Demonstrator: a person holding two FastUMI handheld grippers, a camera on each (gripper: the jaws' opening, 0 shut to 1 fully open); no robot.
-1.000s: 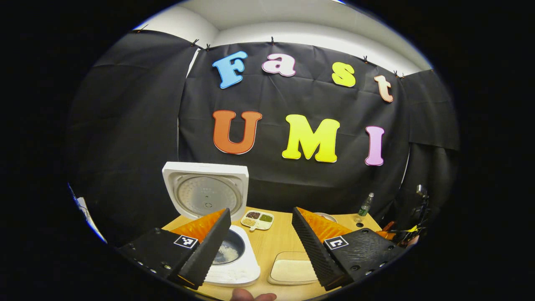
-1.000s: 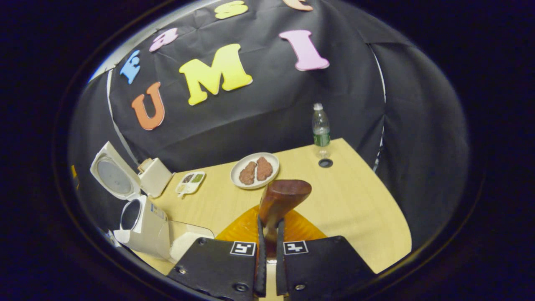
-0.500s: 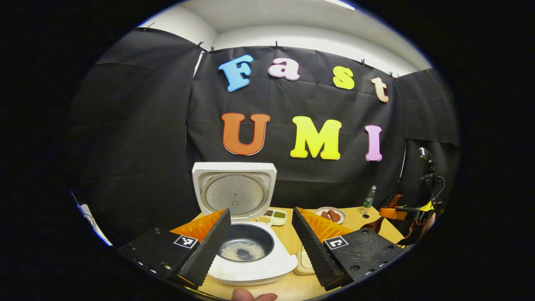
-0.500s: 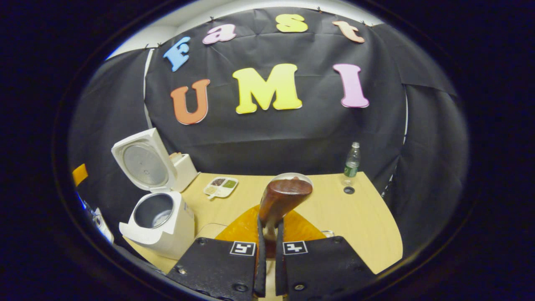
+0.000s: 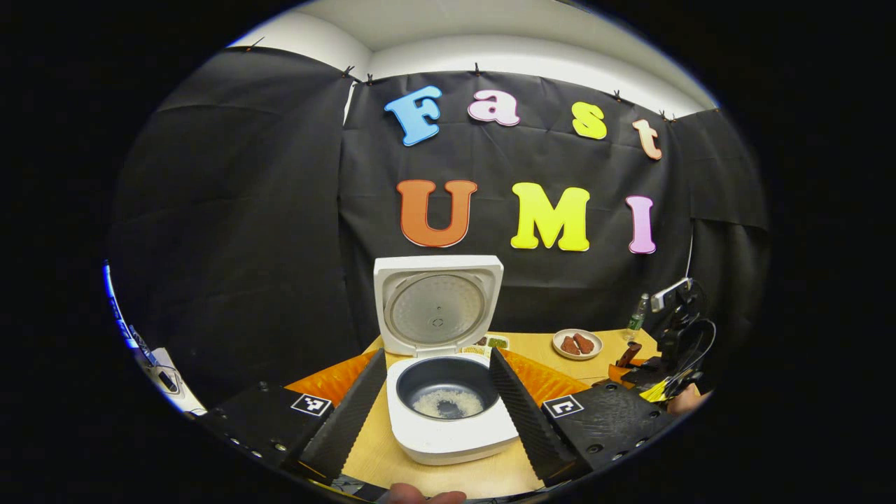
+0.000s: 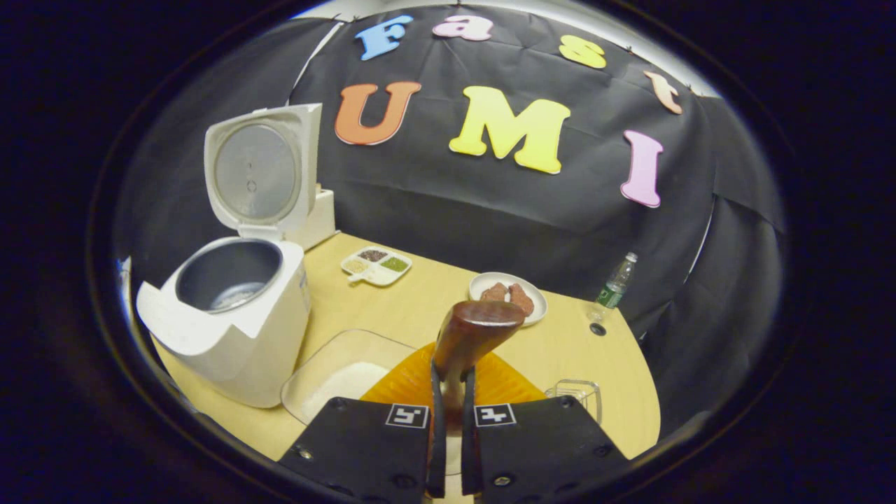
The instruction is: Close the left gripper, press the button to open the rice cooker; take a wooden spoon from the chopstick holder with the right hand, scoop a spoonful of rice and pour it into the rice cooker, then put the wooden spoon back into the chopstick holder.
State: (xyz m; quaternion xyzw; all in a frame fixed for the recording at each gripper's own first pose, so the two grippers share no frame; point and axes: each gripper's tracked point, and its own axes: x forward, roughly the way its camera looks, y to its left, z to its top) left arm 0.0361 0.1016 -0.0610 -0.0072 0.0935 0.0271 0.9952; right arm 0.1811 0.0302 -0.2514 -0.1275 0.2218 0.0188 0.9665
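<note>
— Where's the wooden spoon (image 6: 470, 334) right now?

— Pinched in the right claw (image 6: 449, 392), both fingers pressed on the lower handle, with the bowl end sticking up and forward over the bench (image 6: 420, 308). The left claw (image 5: 437, 406) is spread wide and empty, framing the rice cooker (image 5: 448, 413), whose lid stands upright with a little rice in the bottom of the pot.

— How would you expect the spoon to handle?

— Light and rigid, I'd judge; wood won't flex. The finish looks glossy (so possibly a bit slick), and a narrow handle could twist between flat pads if the bowl end gets loaded or knocked. The hold sits low on the handle, which leaves a long lever above the fingers.

— And where does it need to go?

— The chopstick holder isn't something I can pick out for certain; a white box (image 6: 318, 220) stands behind the cooker, but I can't tell if that's it. A clear tray (image 6: 329, 364) with rice lies just beside the cooker, near the right claw.

— Anything fragile nearby?

— The open lid, a plate (image 6: 507, 297) of food and a bottle (image 6: 616, 283) farther back, well apart from the spoon.
</note>
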